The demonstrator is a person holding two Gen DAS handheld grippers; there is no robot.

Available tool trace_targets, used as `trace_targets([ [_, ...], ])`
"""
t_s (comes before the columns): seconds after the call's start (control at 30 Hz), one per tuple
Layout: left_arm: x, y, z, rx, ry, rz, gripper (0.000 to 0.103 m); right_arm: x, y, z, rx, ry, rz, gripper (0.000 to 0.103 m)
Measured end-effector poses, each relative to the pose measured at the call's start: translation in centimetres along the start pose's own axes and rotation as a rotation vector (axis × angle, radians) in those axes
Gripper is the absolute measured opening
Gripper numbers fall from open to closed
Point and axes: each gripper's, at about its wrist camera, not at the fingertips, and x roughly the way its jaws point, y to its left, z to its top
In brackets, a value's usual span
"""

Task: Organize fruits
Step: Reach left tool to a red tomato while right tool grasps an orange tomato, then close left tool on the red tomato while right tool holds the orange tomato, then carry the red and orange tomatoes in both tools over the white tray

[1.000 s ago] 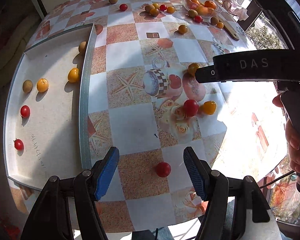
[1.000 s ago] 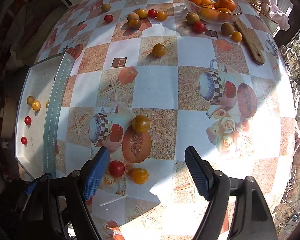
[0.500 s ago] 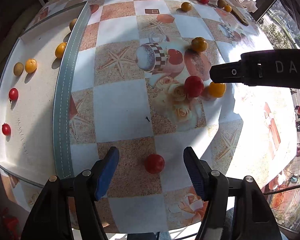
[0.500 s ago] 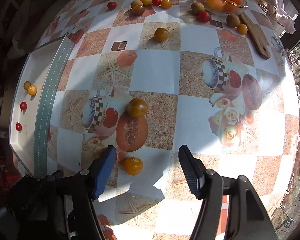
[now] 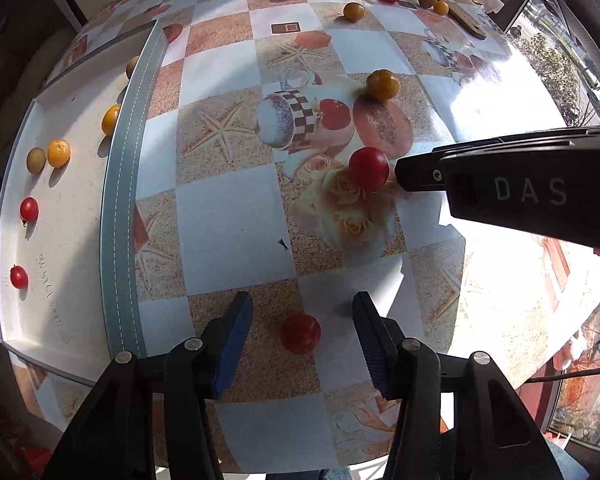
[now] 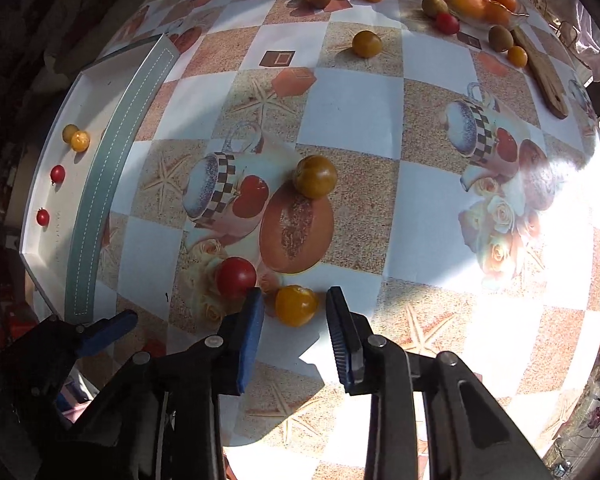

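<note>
Two grippers over the table [image 5: 228,216], both pointing down at the near edge. Left gripper [image 5: 301,332]: jaws have just been narrowing, one red tomato [image 5: 300,333] sits between them, gaps visible both sides, not gripped. Right gripper [image 6: 295,312]: jaws have just been closing around one orange tomato [image 6: 296,305]; a sliver of gap shows at each pad, so I read it as not clamped yet. A second red tomato [image 6: 236,278] lies just outside the right gripper's left pad, touching or nearly so.

Next out, one yellow-brown tomato [image 6: 315,177] mid-table. Tray [image 5: 120,208] along the table's left edge holds six: two red, two orange, two olive-yellow, one half hidden behind the rim.

Far side of the table: one lone yellow fruit, then roughly ten loose small fruits in reds, oranges and greens. One glass bowl [image 6: 515,14] of oranges at the far right corner, with one wooden board [image 6: 541,70] beside it.
</note>
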Motion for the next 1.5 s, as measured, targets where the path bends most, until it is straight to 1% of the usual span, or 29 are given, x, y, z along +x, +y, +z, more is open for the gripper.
trace_targets([
  [0.03, -0.2, -0.5, 0.2, 0.01, -0.001, -0.002, 0.041, 0.1, 0.2, 0.2, -0.006, 0.003, -0.009, 0.022],
  [0.07, -0.2, -0.8, 0.2, 0.019, -0.003, -0.006, 0.033, 0.1, 0.2, 0.2, -0.003, 0.006, -0.008, 0.022],
  [0.1, -0.3, -0.9, 0.2, 0.027, -0.004, -0.008, 0.028, 0.1, 0.1, 0.2, 0.005, 0.008, -0.003, 0.022],
  [0.13, -0.3, -1.0, 0.2, 0.03, -0.002, -0.017, 0.017, 0.1, -0.1, 0.2, 0.021, 0.011, 0.005, 0.022],
  [0.2, -0.4, -0.5, 0.3, 0.007, 0.005, -0.056, 0.017, 0.0, -0.5, 0.2, 0.056, 0.016, 0.022, 0.022],
  [0.33, -0.7, 2.0, 0.7, -0.099, 0.033, -0.172, 0.017, -0.9, -2.0, -0.3, 0.117, 0.012, 0.049, 0.022],
  [0.43, -1.2, 3.5, 1.1, -0.148, 0.033, -0.218, 0.017, -1.5, -2.7, -0.3, 0.149, 0.004, 0.059, 0.022],
  [0.63, -1.9, 4.6, 1.5, -0.159, 0.017, -0.232, 0.017, -3.0, -3.7, -0.3, 0.184, -0.018, 0.078, 0.022],
  [0.73, -2.1, 5.6, 1.8, -0.168, 0.012, -0.242, 0.017, -3.2, -3.2, 0.1, 0.18, -0.027, 0.081, 0.022],
  [0.8, -2.4, 5.5, 1.7, -0.151, 0.013, -0.237, 0.017, -3.3, -3.1, 0.3, 0.179, -0.024, 0.08, 0.022],
  [0.83, -2.8, 6.0, 0.7, -0.136, 0.008, -0.225, 0.017, -3.2, -3.1, 0.1, 0.182, -0.021, 0.079, 0.022],
  [0.9, -3.0, 5.4, 0.0, -0.096, 0.004, -0.208, 0.017, -3.0, -2.9, 0.0, 0.186, -0.013, 0.079, 0.022],
  [0.93, -3.0, 5.1, 0.0, -0.075, 0.006, -0.196, 0.02, -2.9, -2.8, 0.0, 0.185, -0.008, 0.077, 0.022],
  [1.0, -2.7, 4.4, -0.6, -0.044, 0.004, -0.166, 0.05, -2.7, -2.7, -0.2, 0.184, -0.001, 0.077, 0.022],
  [1.03, -2.7, 4.2, -0.8, -0.036, -0.01, -0.143, 0.067, -2.6, -2.6, -0.3, 0.185, 0.002, 0.077, 0.022],
  [1.07, -2.7, 4.0, -1.0, -0.028, -0.024, -0.128, 0.068, -2.6, -2.6, -0.5, 0.187, 0.006, 0.077, 0.022],
  [1.2, -1.6, 3.1, -1.1, -0.004, 0.001, -0.095, 0.067, -2.2, -2.8, -0.9, 0.199, 0.014, 0.077, 0.022],
  [1.23, -1.2, 2.9, -1.1, 0.003, 0.004, -0.089, 0.065, -2.1, -2.8, -0.9, 0.202, 0.016, 0.076, 0.022],
  [1.27, -1.1, 2.7, -1.0, 0.01, 0.002, -0.077, 0.053, -2.1, -2.8, -1.0, 0.203, 0.016, 0.076, 0.022],
  [1.3, -0.6, 2.2, -0.5, 0.022, 0.007, -0.064, 0.044, -2.1, -2.8, -1.1, 0.204, 0.016, 0.075, 0.022],
  [1.33, -0.4, 2.0, -0.4, 0.033, 0.009, -0.038, 0.032, -2.2, -2.8, -1.1, 0.204, 0.016, 0.075, 0.022],
  [1.37, -0.4, 1.8, -0.4, 0.041, 0.0, -0.035, 0.019, -2.2, -2.8, -1.1, 0.205, 0.015, 0.075, 0.022],
  [1.43, -0.4, 1.7, -0.4, 0.043, 0.003, -0.05, 0.019, -2.4, -2.8, -1.1, 0.206, 0.011, 0.075, 0.022],
  [1.5, -0.5, 2.4, -0.3, 0.007, 0.015, -0.091, 0.019, -2.6, -2.8, -1.0, 0.207, 0.006, 0.078, 0.022],
])
